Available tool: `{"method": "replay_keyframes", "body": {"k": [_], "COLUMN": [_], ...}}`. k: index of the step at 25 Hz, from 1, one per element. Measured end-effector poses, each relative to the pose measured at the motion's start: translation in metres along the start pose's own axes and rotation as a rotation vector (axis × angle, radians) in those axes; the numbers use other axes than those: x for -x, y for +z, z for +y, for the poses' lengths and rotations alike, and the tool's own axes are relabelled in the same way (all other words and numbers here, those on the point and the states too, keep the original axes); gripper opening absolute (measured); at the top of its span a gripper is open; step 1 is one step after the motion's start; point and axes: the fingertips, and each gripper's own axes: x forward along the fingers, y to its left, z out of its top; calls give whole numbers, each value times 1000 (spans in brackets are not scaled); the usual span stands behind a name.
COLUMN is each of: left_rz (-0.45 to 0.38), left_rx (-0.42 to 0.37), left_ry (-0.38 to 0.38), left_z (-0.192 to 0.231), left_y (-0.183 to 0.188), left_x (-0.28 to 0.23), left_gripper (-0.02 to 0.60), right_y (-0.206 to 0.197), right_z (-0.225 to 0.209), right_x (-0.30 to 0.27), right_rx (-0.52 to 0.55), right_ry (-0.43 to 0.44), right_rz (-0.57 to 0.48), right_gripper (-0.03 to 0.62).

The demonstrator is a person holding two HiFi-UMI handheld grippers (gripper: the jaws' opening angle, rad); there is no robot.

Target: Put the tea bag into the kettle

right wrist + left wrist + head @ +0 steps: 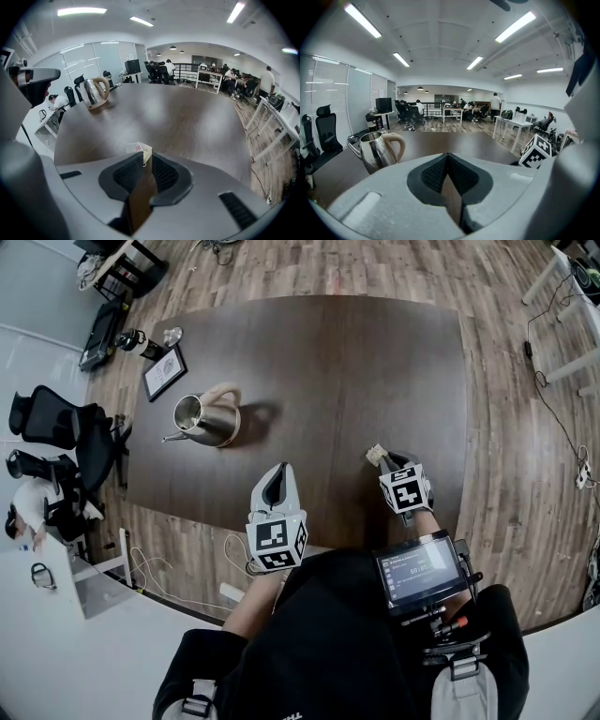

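Note:
A steel kettle with a beige handle stands lid-less on the dark table, at its left side. It also shows far left in the left gripper view and far off in the right gripper view. A small pale tea bag lies near the table's front right. My right gripper points steeply down at it. In the right gripper view the tea bag has its near edge pinched between the jaw tips of the right gripper. My left gripper hovers over the table's front edge, shut and empty.
A framed picture lies behind the kettle at the table's left corner. Black office chairs stand off the left edge. A small screen hangs at the person's chest. White desks and seated people fill the room beyond.

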Motion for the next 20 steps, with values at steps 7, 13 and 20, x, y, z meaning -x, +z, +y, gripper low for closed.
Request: {"method": "replay_keyframes", "body": {"k": [7,13,20], "left_rz": [-5,-10,-23], "left_rx": [-1,3,12], "left_ry": [12,26,35], "left_z": [0,2,4], "left_y": [0,-2,-5], "left_x": [6,13,23], "left_gripper": [5,5,5], "right_y": [1,-1,2], "right_z": [1,6,12], "right_x": [2,4,11], "right_rx": [6,16,29], "right_ry": [1,9,5], "right_rz": [-13,-12,-35], "right_gripper": [29,23,12]}}
